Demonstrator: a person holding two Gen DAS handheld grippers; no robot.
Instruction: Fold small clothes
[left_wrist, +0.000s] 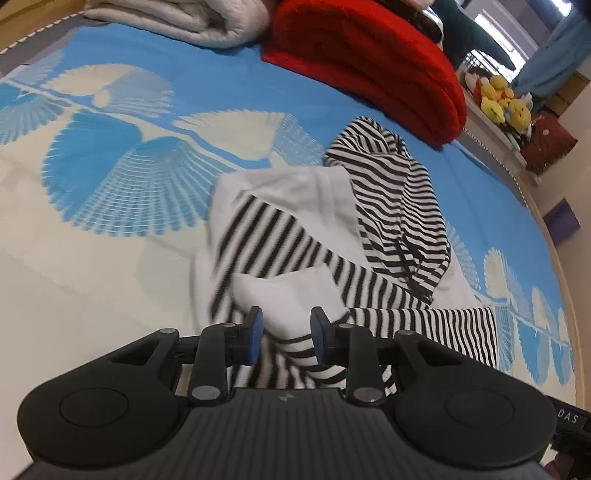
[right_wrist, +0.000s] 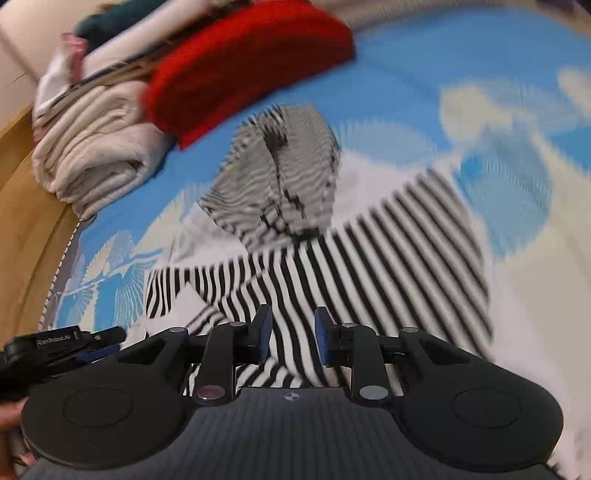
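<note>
A small black-and-white striped hooded top (left_wrist: 388, 206) with white panels lies crumpled on the blue and cream bedsheet (left_wrist: 110, 166). Its hood points to the far side and one sleeve runs out to the right. My left gripper (left_wrist: 287, 332) hovers low over the near edge of the top, its jaws apart with a hump of white cloth between the blue pads. In the right wrist view the same top (right_wrist: 369, 251) is blurred. My right gripper (right_wrist: 293, 332) stands open above a striped sleeve, gripping nothing. The left gripper (right_wrist: 62, 345) shows at that view's lower left.
A folded red blanket (left_wrist: 369, 62) and a folded white quilt (left_wrist: 177, 18) lie at the far side of the bed. Yellow plush toys (left_wrist: 498, 99) sit beyond the right edge. A wooden bed frame (right_wrist: 26, 221) borders the sheet. A hand (right_wrist: 11, 417) shows bottom left.
</note>
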